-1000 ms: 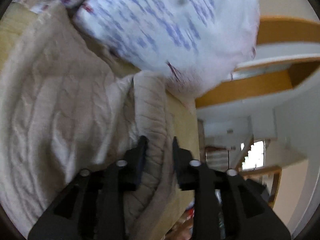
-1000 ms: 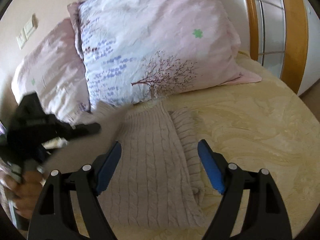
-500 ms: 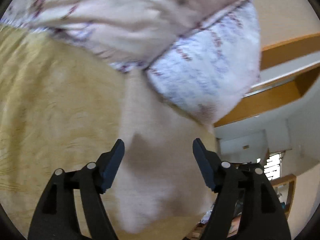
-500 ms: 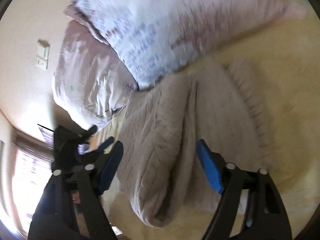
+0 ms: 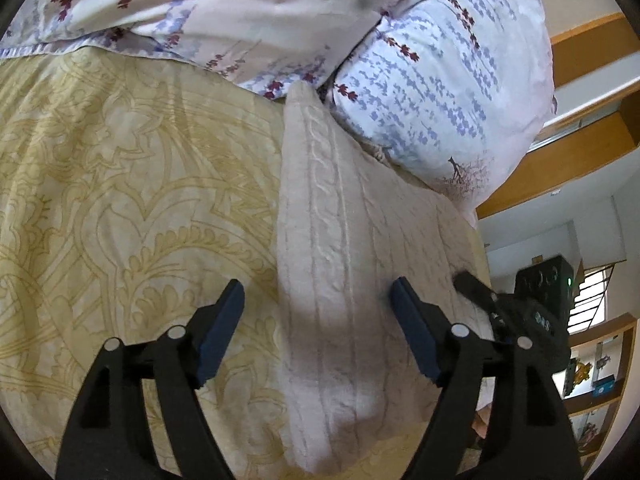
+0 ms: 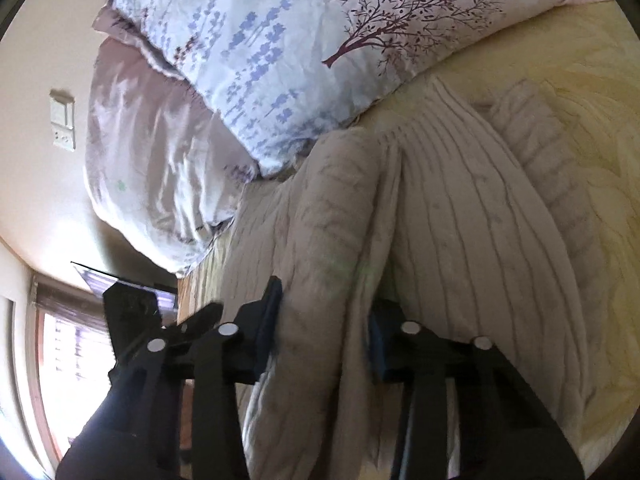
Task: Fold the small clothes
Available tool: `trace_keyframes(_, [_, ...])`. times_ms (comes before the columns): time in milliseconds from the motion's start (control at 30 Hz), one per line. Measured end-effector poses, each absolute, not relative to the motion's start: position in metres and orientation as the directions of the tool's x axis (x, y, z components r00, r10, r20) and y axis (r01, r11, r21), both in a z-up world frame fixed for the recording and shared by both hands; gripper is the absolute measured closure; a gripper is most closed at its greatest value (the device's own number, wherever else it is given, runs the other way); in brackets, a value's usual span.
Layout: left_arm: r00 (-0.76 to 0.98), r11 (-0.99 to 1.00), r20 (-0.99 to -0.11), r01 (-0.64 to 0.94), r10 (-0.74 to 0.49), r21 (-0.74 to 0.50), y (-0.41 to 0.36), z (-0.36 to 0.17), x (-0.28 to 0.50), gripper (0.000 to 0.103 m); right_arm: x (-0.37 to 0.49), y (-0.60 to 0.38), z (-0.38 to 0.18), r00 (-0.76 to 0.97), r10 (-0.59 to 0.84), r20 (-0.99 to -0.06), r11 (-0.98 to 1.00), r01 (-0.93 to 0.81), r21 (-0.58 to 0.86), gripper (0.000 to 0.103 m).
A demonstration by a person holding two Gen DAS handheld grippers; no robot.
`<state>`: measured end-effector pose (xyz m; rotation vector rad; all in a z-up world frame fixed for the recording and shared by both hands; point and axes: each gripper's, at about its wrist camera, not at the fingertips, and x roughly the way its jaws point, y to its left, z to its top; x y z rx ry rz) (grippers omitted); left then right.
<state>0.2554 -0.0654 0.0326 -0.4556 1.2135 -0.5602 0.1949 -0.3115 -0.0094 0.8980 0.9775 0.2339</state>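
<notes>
Left wrist view: left claw (image 5: 316, 320) opening, jaws wide astride the cream cable-knit sweater (image 5: 340, 260) on the yellow bed (image 5: 120, 200), not pressing it. Right wrist view: right claw (image 6: 324, 340) closing on a raised sweater fold (image 6: 332, 248), near the pillow (image 6: 280, 40). No readable writing.

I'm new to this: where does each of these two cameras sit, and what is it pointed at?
Left wrist view: sits on the left gripper, looking down along its opening blue-padded fingers at the cream cable-knit sweater on the yellow patterned bedspread; only the gripper shows, nothing held.
Right wrist view: sits on the right gripper, jaws closing on a raised fold of the sweater; the left gripper shows at left.
Shared: sweater, bedspread, the white floral-print pillow.
</notes>
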Motion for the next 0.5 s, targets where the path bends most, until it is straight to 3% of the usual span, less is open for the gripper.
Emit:
trace_keyframes(100, [0.243, 0.786, -0.748, 0.171, -0.618, -0.594, -0.067, 0.034, 0.253, 0.02, 0.198, -0.306, -0.004, 0.579, 0.488, -0.653, 0.693, 0.198, 0.693, 0.084])
trace_keyframes(333, [0.227, 0.764, -0.73, 0.182, -0.645, -0.619, -0.055, 0.037, 0.247, 0.018, 0.179, -0.286, 0.063, 0.708, 0.198, -0.678, 0.923, 0.098, 0.372, 0.087])
trace_keyframes(500, [0.207, 0.736, -0.707, 0.221, -0.677, -0.64, -0.061, 0.043, 0.24, 0.017, 0.17, -0.289, 0.078, 0.72, 0.006, -0.694, 0.982, 0.127, 0.14, 0.087])
